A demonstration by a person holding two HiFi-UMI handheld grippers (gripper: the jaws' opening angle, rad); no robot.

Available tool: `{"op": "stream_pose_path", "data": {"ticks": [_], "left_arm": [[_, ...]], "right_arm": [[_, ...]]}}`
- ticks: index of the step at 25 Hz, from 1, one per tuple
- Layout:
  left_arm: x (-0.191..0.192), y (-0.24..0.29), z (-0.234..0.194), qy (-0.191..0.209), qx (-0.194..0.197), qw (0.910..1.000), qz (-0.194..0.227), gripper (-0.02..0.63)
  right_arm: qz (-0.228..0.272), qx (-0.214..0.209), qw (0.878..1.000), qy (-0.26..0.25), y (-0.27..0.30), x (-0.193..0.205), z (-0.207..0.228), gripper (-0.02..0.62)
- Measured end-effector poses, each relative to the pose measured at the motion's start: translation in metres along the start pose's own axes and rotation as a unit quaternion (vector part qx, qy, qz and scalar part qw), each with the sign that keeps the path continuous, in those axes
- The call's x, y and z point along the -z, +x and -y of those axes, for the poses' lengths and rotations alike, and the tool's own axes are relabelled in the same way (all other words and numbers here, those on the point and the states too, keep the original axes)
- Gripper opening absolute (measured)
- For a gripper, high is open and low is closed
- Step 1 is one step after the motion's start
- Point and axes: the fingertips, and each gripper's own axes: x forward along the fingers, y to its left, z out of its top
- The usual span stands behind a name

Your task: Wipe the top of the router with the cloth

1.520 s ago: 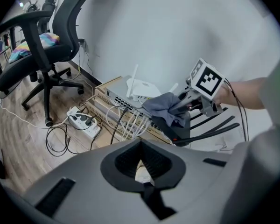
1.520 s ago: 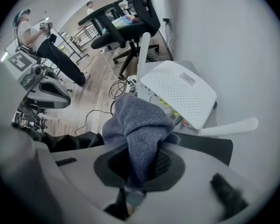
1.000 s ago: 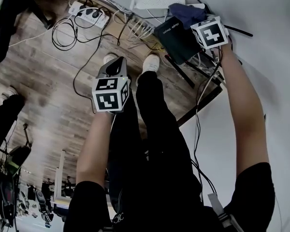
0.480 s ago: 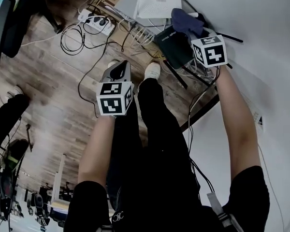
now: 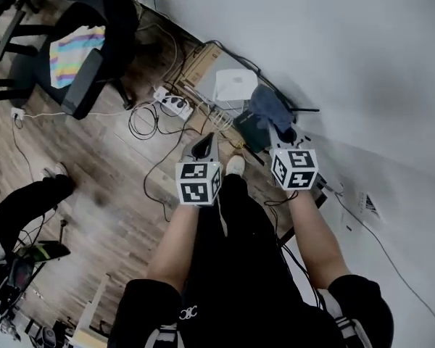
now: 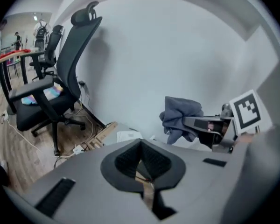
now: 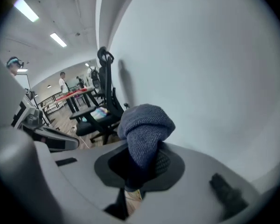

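Standing close to the pale wall (image 5: 333, 42), the person held both tools out in front, raised off the floor. The right gripper (image 5: 279, 135) had its jaws clamped on the blue-grey cloth (image 7: 144, 129), which bunched up between them and flopped over in a loose fold; from the left gripper's side it showed as a hanging wad against the wall. The left gripper (image 6: 141, 144) was closed with nothing in it, the two dark pads meeting at a point.

The white router (image 5: 235, 87) lay down on the floor by the wall, flat side up, with a dark box (image 5: 250, 130) just beside it and a tangle of cables (image 5: 148, 122) and a power strip (image 5: 172, 106) nearby. An office chair (image 5: 80, 42) stood further off on the wood floor (image 5: 109, 187).

As far as I could judge, the cloth was in hand but clear of the router, not touching its top, so no wiping was under way. Nothing on the router's surface told me whether it had been wiped. What seemed left was to bring the cloth down onto the lid and pass it across.
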Motion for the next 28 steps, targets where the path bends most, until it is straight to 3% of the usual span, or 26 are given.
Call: {"op": "stream_pose_path", "data": {"ticks": [3,7,14,18,25,28], "left_arm": [[-0.058,-0.048,0.02,0.025,-0.004,0.9988,0.042,0.005],[-0.128,-0.111,0.038,0.065,-0.011,0.993,0.098,0.005],[-0.207,-0.218,0.048,0.047,-0.037,0.9798,0.191,0.005],[-0.256,-0.273,0.063,0.082,-0.045,0.9618,0.257,0.005],[-0.338,-0.348,0.108,0.146,-0.042,0.9185,0.365,0.005],[-0.349,-0.359,0.12,0.155,-0.038,0.9117,0.379,0.005]], "right_arm": [[0.074,0.005,0.997,0.0,-0.043,-0.065,-0.026,0.055],[0.177,-0.001,0.984,-0.014,-0.097,-0.15,-0.057,0.057],[0.298,-0.041,0.953,-0.015,-0.182,-0.252,-0.102,0.057],[0.345,-0.036,0.938,-0.014,-0.23,-0.292,-0.106,0.057],[0.398,-0.004,0.917,-0.002,-0.278,-0.339,-0.081,0.057],[0.406,0.002,0.914,0.0,-0.287,-0.348,-0.074,0.057]]}}
